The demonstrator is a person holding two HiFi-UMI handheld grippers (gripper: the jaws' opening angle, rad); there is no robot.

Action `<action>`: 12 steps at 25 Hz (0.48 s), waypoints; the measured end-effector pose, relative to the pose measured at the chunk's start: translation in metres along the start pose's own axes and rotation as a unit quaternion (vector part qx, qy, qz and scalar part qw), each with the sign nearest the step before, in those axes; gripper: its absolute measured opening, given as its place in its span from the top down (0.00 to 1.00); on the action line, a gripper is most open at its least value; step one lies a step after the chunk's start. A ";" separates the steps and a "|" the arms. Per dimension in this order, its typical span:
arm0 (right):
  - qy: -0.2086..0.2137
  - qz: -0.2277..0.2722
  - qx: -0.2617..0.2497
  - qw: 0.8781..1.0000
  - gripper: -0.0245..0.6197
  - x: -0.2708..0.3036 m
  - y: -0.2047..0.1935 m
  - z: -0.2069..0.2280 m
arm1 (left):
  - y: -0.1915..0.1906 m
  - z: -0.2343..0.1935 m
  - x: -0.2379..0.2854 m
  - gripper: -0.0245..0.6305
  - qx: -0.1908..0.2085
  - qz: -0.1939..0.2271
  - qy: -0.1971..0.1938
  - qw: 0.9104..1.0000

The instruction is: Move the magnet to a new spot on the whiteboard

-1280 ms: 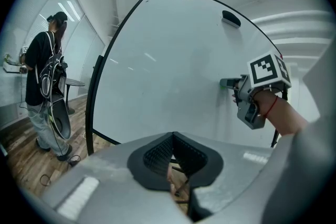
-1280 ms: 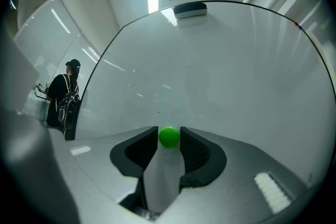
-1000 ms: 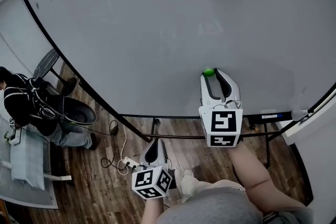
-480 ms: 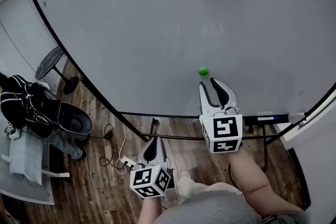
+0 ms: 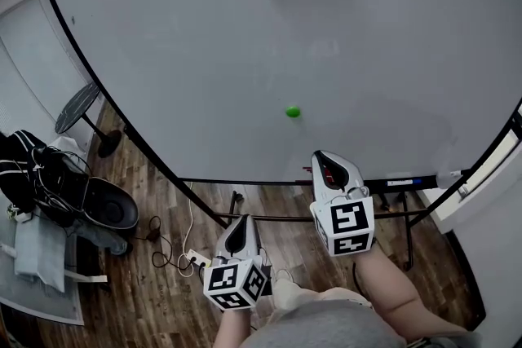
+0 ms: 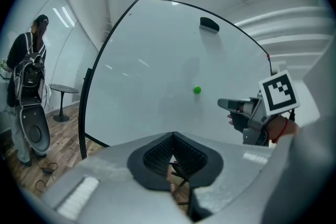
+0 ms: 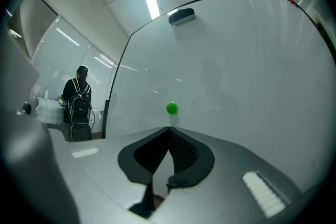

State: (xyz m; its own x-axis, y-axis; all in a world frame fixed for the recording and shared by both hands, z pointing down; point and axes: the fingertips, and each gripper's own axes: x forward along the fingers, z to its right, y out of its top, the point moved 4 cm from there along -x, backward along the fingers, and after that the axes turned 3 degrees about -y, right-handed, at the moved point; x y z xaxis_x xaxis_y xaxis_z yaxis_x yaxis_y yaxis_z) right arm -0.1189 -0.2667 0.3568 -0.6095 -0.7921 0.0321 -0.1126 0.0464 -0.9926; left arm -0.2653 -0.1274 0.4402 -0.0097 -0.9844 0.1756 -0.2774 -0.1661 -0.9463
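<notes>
A small round green magnet sticks to the big whiteboard, low and right of centre; it also shows as the green magnet and the green magnet. My right gripper is shut and empty, drawn back below and to the right of the magnet, clear of the board. My left gripper hangs low over the floor, shut with nothing in it. In the right gripper view the jaw tips meet just under the magnet.
A black eraser sits near the board's top. The board's tray holds a marker at the lower right. A person with a backpack stands left beside a round side table. Cables and a power strip lie on the wood floor.
My right gripper let go of the green magnet, pulled back down and away from the board, and its jaws went from wide apart to shut. The magnet stays on the board.
</notes>
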 end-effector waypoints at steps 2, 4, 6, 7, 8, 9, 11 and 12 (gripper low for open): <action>0.004 -0.002 0.002 1.000 0.96 -0.012 -0.003 0.002 | -0.001 0.009 -0.003 0.96 0.003 -0.001 -0.003 1.000; 0.009 -0.003 0.005 1.000 0.96 -0.025 -0.006 0.004 | -0.003 0.017 -0.006 0.96 0.005 -0.002 -0.007 1.000; 0.013 -0.005 0.006 1.000 0.96 -0.037 -0.009 0.005 | -0.005 0.025 -0.009 0.96 0.005 -0.002 -0.011 1.000; 0.014 -0.006 0.006 1.000 0.96 -0.044 -0.010 0.006 | -0.006 0.029 -0.011 0.96 0.005 -0.002 -0.012 1.000; 0.014 -0.006 0.007 1.000 0.96 -0.050 -0.012 0.006 | -0.007 0.032 -0.012 0.96 0.005 -0.003 -0.014 1.000; 0.015 -0.007 0.008 1.000 0.96 -0.055 -0.013 0.007 | -0.008 0.035 -0.013 0.96 0.005 -0.004 -0.016 1.000; 0.016 -0.011 0.009 1.000 0.96 -0.067 -0.018 0.008 | -0.011 0.042 -0.016 0.96 0.005 -0.006 -0.020 1.000; 0.016 -0.013 0.010 1.000 0.96 -0.073 -0.021 0.008 | -0.012 0.046 -0.017 0.96 0.004 -0.007 -0.023 1.000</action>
State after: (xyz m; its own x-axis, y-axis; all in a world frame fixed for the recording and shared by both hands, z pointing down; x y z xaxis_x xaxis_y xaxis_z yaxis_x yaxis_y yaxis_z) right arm -0.0656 -0.2154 0.3742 -0.6319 -0.7726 0.0618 -0.1129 0.0129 -0.9935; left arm -0.2179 -0.1114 0.4365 0.0375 -0.9836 0.1763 -0.2689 -0.1799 -0.9462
